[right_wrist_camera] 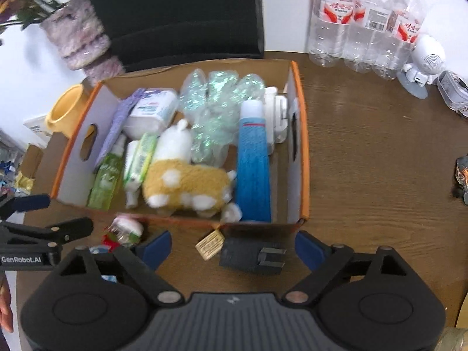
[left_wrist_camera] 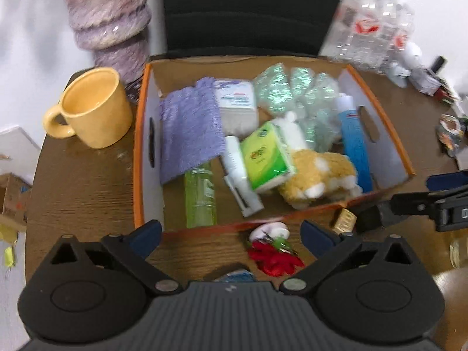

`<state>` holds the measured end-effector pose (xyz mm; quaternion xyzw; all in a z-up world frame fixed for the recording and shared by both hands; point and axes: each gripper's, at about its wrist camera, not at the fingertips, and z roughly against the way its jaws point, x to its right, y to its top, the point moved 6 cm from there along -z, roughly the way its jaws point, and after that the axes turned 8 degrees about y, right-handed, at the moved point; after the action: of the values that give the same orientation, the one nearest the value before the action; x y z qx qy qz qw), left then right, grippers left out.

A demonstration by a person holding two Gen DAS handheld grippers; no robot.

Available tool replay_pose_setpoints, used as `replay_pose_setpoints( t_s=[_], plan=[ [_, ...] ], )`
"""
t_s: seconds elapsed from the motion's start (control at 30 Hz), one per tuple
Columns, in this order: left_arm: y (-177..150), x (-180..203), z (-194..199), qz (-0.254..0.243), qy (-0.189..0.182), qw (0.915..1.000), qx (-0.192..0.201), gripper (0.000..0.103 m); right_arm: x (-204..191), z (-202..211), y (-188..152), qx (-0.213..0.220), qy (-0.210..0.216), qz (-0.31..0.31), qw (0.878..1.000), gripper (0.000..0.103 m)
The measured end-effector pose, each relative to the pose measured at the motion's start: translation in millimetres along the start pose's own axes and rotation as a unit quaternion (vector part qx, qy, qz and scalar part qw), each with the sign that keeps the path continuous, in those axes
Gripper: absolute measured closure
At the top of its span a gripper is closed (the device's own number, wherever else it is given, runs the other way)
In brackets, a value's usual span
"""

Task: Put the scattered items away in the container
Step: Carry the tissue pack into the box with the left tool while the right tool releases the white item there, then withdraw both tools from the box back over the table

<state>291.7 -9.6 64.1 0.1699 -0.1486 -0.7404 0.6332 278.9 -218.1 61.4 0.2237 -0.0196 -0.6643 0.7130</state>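
An orange-edged cardboard box [left_wrist_camera: 139,158] [right_wrist_camera: 304,158] holds a purple cloth [left_wrist_camera: 190,128], a green spray bottle [left_wrist_camera: 200,196], a tissue pack [left_wrist_camera: 264,158], a plush toy [left_wrist_camera: 318,178] [right_wrist_camera: 187,184], a blue tube [right_wrist_camera: 253,169] and bubble wrap [left_wrist_camera: 292,93]. In front of the box lie a red-and-white trinket [left_wrist_camera: 273,248] [right_wrist_camera: 124,232], a small gold packet [left_wrist_camera: 345,219] [right_wrist_camera: 210,245] and a black charger plug [right_wrist_camera: 254,256]. My left gripper [left_wrist_camera: 231,234] is open above the trinket. My right gripper [right_wrist_camera: 232,248] is open around the packet and plug.
A yellow mug [left_wrist_camera: 93,111] stands left of the box, with a fuzzy purple vase [left_wrist_camera: 111,23] behind it. Water bottles [right_wrist_camera: 365,26] and a white figurine [right_wrist_camera: 424,64] stand at the back right. A black chair back [left_wrist_camera: 251,11] rises behind the box.
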Motion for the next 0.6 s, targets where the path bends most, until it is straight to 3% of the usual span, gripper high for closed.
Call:
replay_pose_setpoints(
  t_s=[0.4, 0.6],
  plan=[
    [-41.2, 7.3, 35.0, -0.015, 0.0, 0.9998, 0.014, 0.0, -20.9, 8.3, -53.2, -0.007, 0.019, 0.011, 1.0, 0.011],
    [-77.3, 5.5, 52.2, 0.006, -0.027, 0.9987, 0.043, 0.0, -32.9, 24.9, -85.5, 0.033, 0.024, 0.02, 0.999, 0.011]
  ],
)
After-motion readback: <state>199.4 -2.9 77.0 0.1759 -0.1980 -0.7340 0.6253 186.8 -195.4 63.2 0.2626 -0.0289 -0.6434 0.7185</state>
